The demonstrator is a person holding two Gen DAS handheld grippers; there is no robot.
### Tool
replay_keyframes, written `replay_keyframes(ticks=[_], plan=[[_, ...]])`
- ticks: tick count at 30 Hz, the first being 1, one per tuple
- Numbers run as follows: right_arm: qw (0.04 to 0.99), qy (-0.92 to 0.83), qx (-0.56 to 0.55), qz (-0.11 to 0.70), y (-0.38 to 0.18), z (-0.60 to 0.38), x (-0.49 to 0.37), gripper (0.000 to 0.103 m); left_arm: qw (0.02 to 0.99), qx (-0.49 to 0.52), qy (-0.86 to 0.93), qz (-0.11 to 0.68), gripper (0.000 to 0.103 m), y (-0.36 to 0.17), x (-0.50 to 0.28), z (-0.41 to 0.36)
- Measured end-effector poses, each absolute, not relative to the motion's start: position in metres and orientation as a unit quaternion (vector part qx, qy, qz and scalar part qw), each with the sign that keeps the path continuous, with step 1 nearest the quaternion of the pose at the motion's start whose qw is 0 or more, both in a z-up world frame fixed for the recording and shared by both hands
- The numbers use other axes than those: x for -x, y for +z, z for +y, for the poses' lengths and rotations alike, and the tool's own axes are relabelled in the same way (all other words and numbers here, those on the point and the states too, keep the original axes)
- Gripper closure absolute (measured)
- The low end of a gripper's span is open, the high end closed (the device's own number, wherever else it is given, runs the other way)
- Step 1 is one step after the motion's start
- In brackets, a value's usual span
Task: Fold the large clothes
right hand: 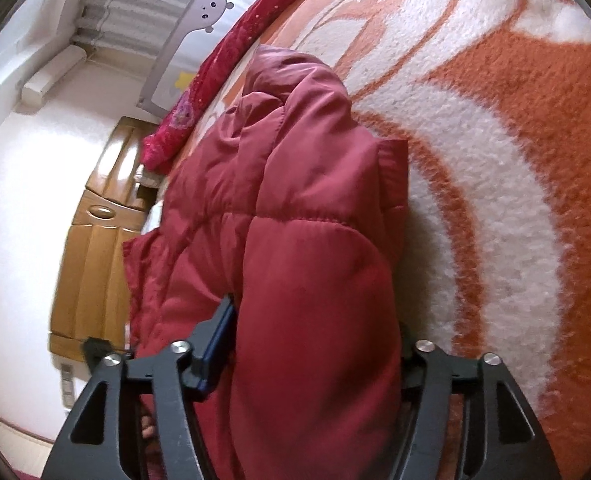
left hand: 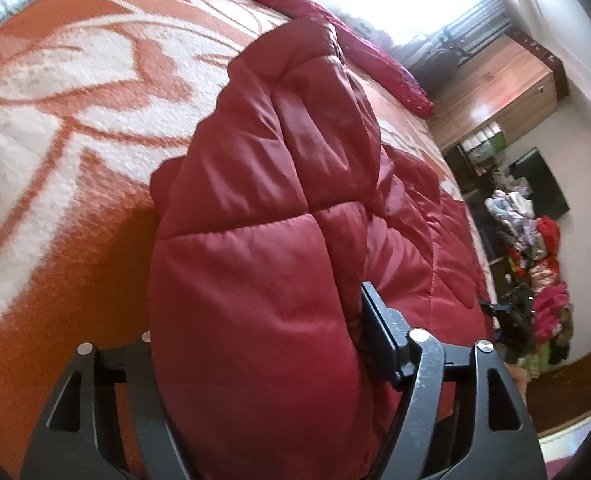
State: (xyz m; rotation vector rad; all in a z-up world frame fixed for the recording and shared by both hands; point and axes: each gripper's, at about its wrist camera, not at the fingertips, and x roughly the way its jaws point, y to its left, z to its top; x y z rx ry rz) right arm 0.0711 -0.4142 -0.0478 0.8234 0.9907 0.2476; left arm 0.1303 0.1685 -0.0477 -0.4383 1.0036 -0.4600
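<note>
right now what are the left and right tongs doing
Left tongs: around a fold of the red puffer jacket; grip cannot be told.
Right tongs: same, around the jacket.

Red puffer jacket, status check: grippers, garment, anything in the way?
Left gripper and right gripper both straddle padded folds, fingers spread. Red puffer jacket lies bunched, partly folded, on the orange-and-white blanket. Nothing in the way.

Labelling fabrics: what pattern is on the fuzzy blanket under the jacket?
Orange with white swirling shapes; clearest in the right wrist view.
</note>
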Motion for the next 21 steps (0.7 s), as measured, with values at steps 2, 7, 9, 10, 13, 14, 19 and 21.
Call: replay_keyframes(ticks=[2,7,9,10,13,14,19,21], plan=[[0.799,0.104,-0.371,0.462,-0.044,-0.413,-0.070,0.026,0.833,0.205,-0.204,0.471,0.030,-0.043,-0.126,0.167],[0.816,0.077,-0.341,0.461,-0.034,-0.408,-0.067,0.023,0.848,0.194,-0.172,0.461,0.030,-0.031,-0.117,0.167],[0.821,0.070,-0.329,0.461,-0.030,-0.406,-0.066,0.023,0.853,0.191,-0.164,0.458,0.029,-0.029,-0.115,0.167],[0.824,0.066,-0.323,0.461,-0.028,-0.405,-0.065,0.023,0.854,0.190,-0.161,0.457,0.029,-0.028,-0.115,0.168],[0.830,0.053,-0.313,0.458,-0.020,-0.404,-0.063,0.023,0.857,0.187,-0.153,0.456,0.029,-0.025,-0.112,0.169],[0.832,0.051,-0.314,0.455,-0.017,-0.406,-0.062,0.023,0.856,0.182,-0.151,0.460,0.029,-0.023,-0.112,0.170],[0.836,0.039,-0.319,0.445,-0.009,-0.417,-0.059,0.023,0.862,0.152,-0.138,0.464,0.022,-0.015,-0.109,0.173],[0.838,0.033,-0.322,0.439,-0.006,-0.423,-0.059,0.023,0.877,0.109,-0.100,0.458,0.020,-0.008,-0.107,0.177]])
